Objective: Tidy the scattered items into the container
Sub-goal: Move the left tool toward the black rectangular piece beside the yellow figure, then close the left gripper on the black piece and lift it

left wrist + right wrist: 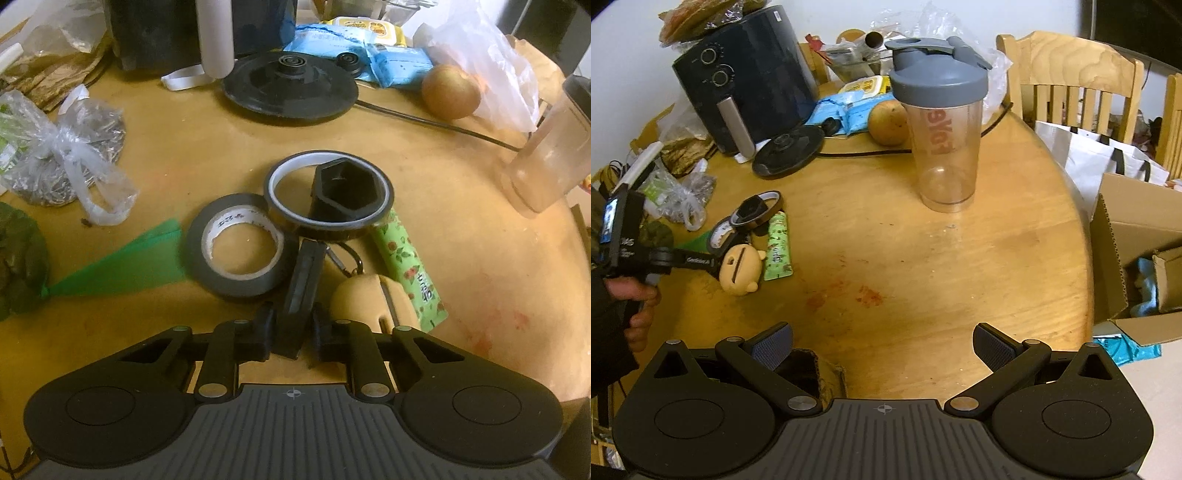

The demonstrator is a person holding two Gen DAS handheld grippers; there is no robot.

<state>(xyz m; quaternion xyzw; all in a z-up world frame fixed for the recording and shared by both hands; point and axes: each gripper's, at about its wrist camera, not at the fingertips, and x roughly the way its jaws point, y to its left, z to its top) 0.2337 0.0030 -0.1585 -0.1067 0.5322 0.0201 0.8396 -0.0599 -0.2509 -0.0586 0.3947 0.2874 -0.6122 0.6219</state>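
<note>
I'm looking at a round wooden tabletop (960, 280), worn pale in the middle with a few reddish stains on it. Behind it stands a plain white wall (831, 14). Two light wooden chairs with slatted backs (1071, 74) sit at the far right edge. The top right corner (1137, 22) is dark, possibly a window or doorway; I can't tell. The light is warm and indoor.
</note>
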